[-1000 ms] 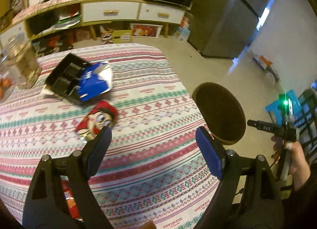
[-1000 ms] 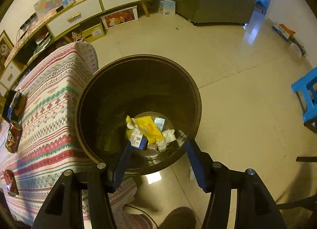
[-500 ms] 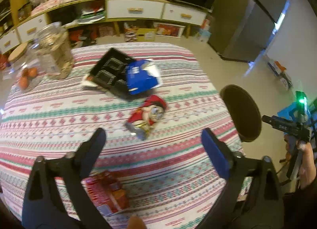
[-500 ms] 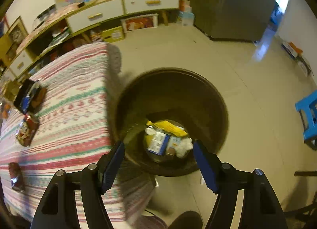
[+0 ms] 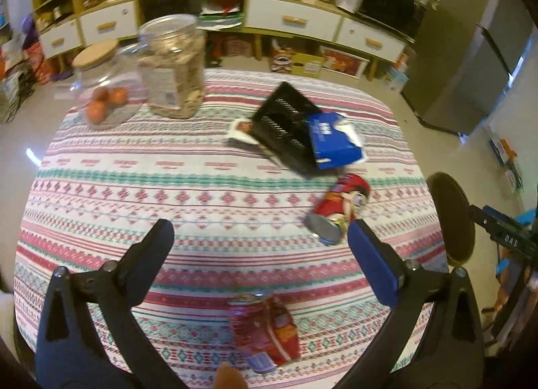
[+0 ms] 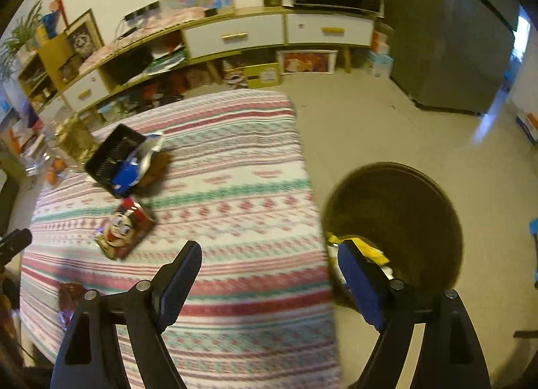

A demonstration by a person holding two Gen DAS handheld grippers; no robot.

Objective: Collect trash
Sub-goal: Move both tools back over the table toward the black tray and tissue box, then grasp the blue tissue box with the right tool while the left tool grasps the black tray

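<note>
Both jaws gape empty as the right gripper point(image 6: 269, 271) has swung from the bin point(image 6: 393, 221) over the table point(image 5: 201, 187), near a blurred, seemingly red wrapper point(image 6: 126, 232), while the left gripper point(image 5: 260, 241) now hovers over a crumpled packet point(image 5: 265, 328).

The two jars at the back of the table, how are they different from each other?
The tall jar is packed with pale beige contents and has a paper label on its side; the round jar beside it holds only a few orange fruits and shows no label. The tall jar stands higher and straighter-sided, while the round jar is squatter. The round jar has a flat cork-coloured lid; the tall jar's top looks clear. Both are transparent, upright, and stand on the striped tablecloth.
</note>
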